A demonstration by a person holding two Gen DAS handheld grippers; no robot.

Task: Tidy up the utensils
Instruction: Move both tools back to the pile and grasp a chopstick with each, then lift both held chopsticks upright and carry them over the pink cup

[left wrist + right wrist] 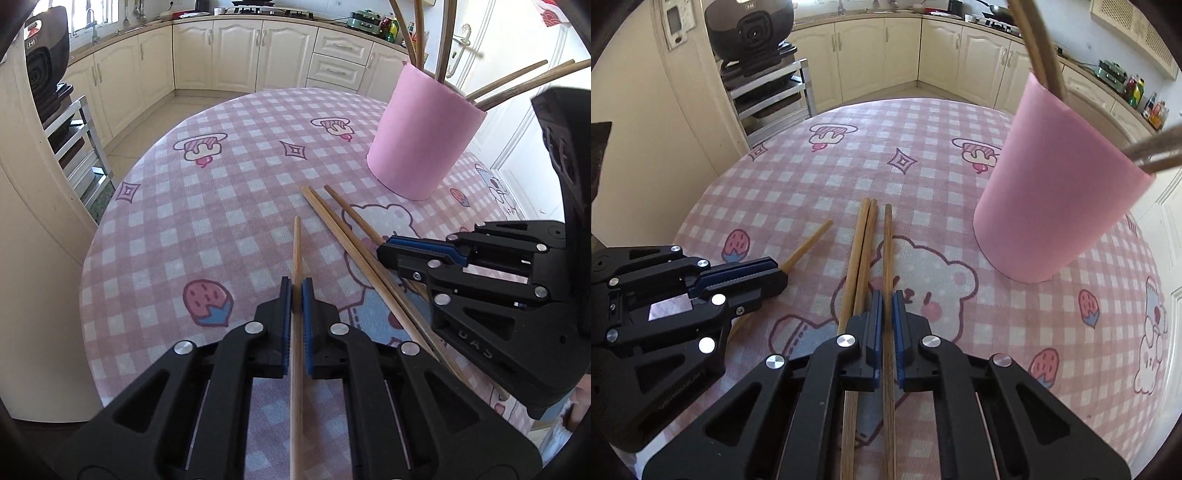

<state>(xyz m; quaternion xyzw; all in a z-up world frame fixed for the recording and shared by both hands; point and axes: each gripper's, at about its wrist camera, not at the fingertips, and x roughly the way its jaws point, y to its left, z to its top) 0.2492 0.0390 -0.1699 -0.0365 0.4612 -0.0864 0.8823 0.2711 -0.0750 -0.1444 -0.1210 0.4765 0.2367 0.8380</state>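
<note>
Two grippers angle steeply down over the checked tablecloth (229,192). Left gripper (296,291) clamped on a lone chopstick (296,240); right gripper (886,306) clamped on another chopstick (887,243), beside a loose pair (862,240). Pink holder (1052,192) stands near, upright, sticks inside.

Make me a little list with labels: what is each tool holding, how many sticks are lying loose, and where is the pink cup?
left tool: shut on one chopstick
right tool: shut on another chopstick
loose chopsticks: two, side by side on the table, just left of the right tool's stick
pink cup: upright on the checked tablecloth, beyond the sticks, to the right
inside cup: several sticks already standing
</note>
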